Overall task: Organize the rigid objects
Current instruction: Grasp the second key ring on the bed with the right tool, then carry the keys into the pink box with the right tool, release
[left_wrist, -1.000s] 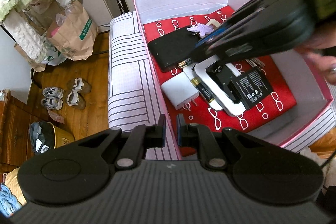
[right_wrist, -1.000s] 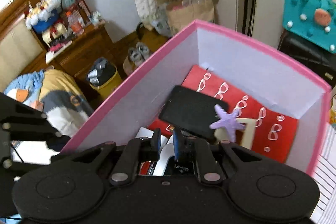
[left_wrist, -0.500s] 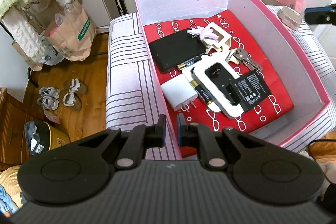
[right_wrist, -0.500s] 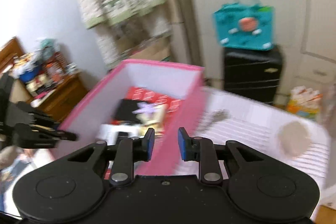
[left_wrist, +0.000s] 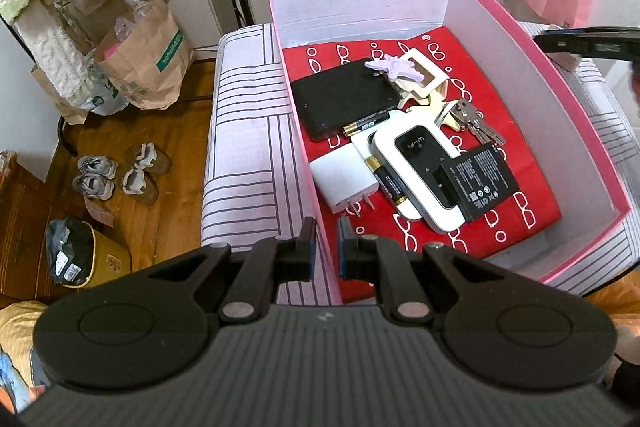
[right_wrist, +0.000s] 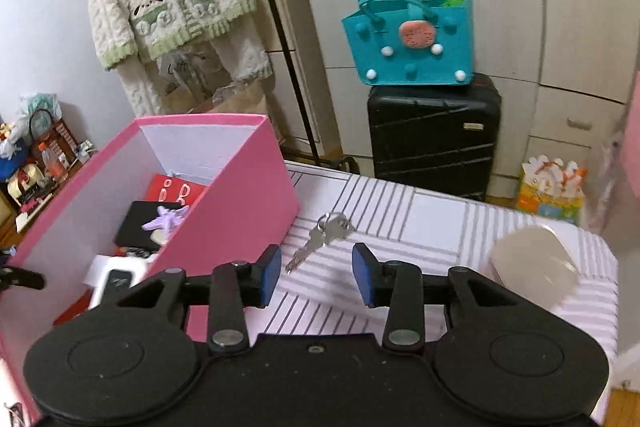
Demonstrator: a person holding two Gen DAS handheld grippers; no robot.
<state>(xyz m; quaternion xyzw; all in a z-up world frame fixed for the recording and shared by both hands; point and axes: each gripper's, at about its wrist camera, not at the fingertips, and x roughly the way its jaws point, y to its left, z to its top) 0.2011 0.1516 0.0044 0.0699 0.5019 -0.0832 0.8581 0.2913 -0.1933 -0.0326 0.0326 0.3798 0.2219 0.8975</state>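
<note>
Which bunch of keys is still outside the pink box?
The small bunch of keys lying on the striped cover just ahead of the open right gripper. The other bunch already lies inside the pink box.

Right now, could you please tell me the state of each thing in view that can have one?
pink box: open, no lid, holding items
left gripper: fingers nearly shut, straddling the box wall
right gripper: fingers open, empty
loose keys: lying flat on the striped cover, outside the box
black suitcase: upright, closed

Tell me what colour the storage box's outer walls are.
Pink; the storage box shows a full outer wall best in the right wrist view.
</note>
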